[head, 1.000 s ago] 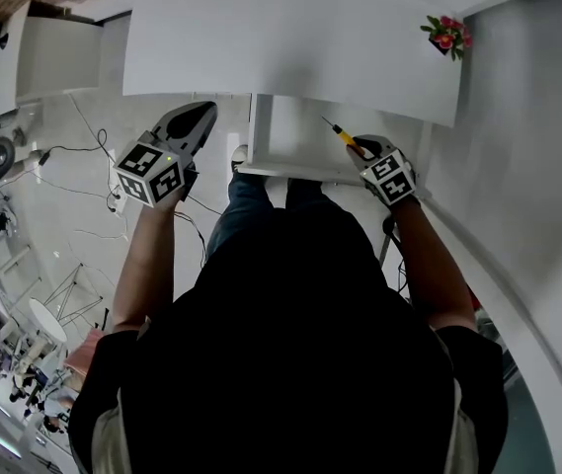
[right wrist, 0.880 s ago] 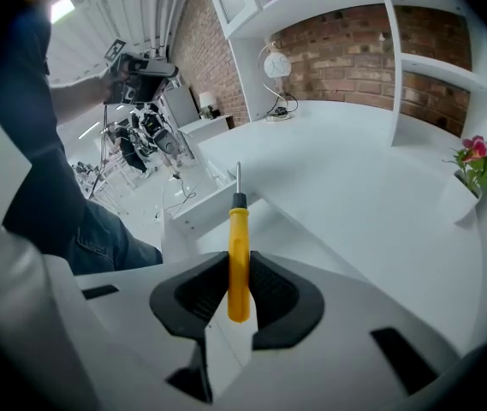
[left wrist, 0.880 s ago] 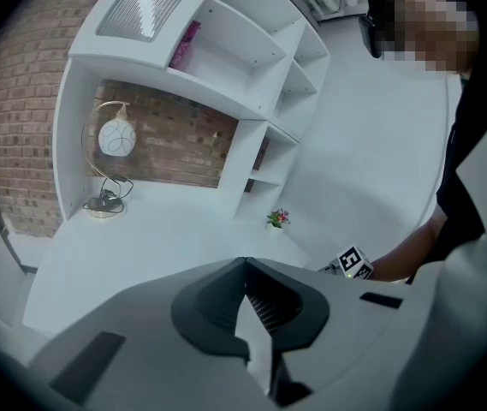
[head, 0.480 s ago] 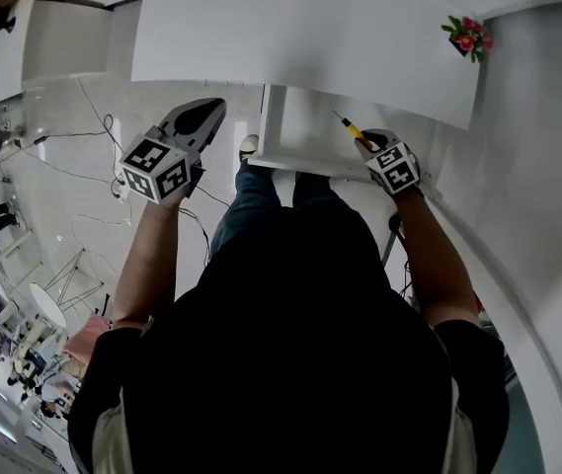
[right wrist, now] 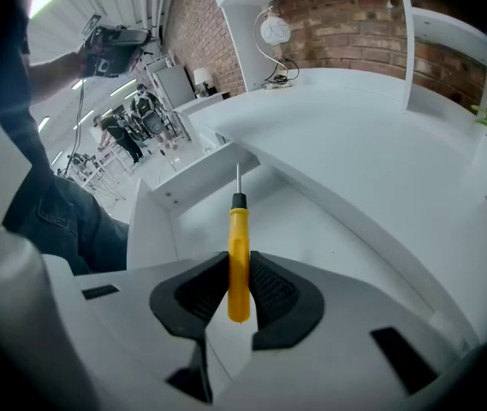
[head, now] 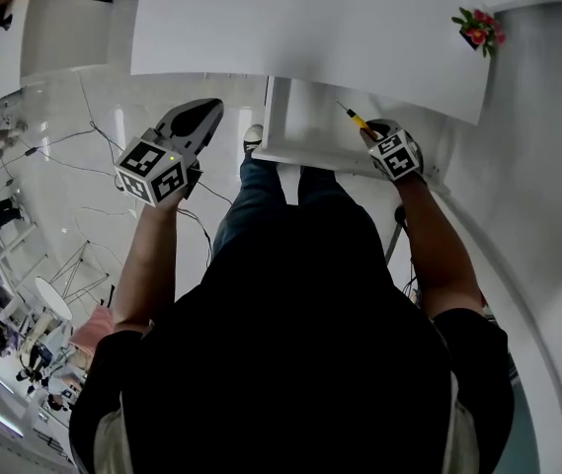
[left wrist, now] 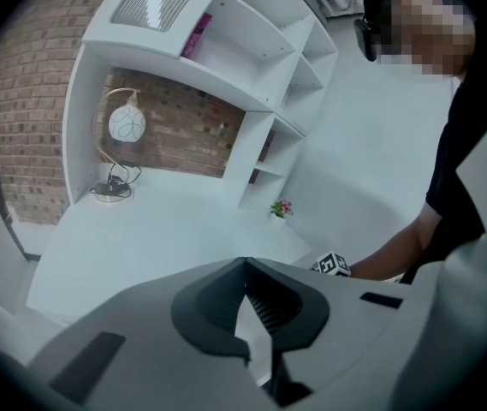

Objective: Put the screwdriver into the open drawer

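Clamping the screwdriver lengthwise, right gripper points its tip over drawer.

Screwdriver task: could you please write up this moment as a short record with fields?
right gripper: shut on the screwdriver, over the open drawer
screwdriver: yellow handle between the jaws, shaft pointing forward
left gripper: shut, empty, left of the drawer
drawer: white, pulled out from under the desk
status: screwdriver not yet released

Bright, even indoor light; strong fisheye bending with dark vignetted corners; close gripper bodies slightly soft.
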Demonstrator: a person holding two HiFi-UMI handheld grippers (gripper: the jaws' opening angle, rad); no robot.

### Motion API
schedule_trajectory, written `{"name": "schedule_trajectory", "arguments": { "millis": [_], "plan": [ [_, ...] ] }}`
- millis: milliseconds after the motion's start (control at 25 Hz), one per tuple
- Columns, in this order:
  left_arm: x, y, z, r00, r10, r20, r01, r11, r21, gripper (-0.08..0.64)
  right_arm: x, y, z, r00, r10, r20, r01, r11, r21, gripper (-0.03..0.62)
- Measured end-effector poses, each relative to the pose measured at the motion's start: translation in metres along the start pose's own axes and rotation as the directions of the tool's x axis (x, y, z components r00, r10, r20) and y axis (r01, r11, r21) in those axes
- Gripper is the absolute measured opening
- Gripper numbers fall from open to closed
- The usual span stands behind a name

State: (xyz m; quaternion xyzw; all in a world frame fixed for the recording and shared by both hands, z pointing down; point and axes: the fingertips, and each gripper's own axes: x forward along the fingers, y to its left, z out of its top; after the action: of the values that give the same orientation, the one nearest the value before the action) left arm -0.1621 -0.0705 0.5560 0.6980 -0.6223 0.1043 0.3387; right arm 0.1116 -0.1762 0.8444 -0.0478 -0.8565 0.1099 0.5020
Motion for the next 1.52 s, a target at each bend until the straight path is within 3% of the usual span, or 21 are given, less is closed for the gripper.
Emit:
{"name": "schedule_trajectory", "arguments": {
  "millis": [640,1520],
  "plan": [
    [-0.002,0.020,-0.027,0.999,0.018,-0.050,-0.020,0.999,-0.039,0.017,0.044,-0.010,-0.024,0.995,0.023,-0.099,-0.019,0.999,0.042,0.081],
    [0.008,0.042,-0.048,0.997,0.020,-0.078,-0.026,0.996,-0.084,0.017,0.078,-0.023,-0.035,0.990,0.018,-0.143,-0.006,0.997,0.082,0.081]
  ]
}}
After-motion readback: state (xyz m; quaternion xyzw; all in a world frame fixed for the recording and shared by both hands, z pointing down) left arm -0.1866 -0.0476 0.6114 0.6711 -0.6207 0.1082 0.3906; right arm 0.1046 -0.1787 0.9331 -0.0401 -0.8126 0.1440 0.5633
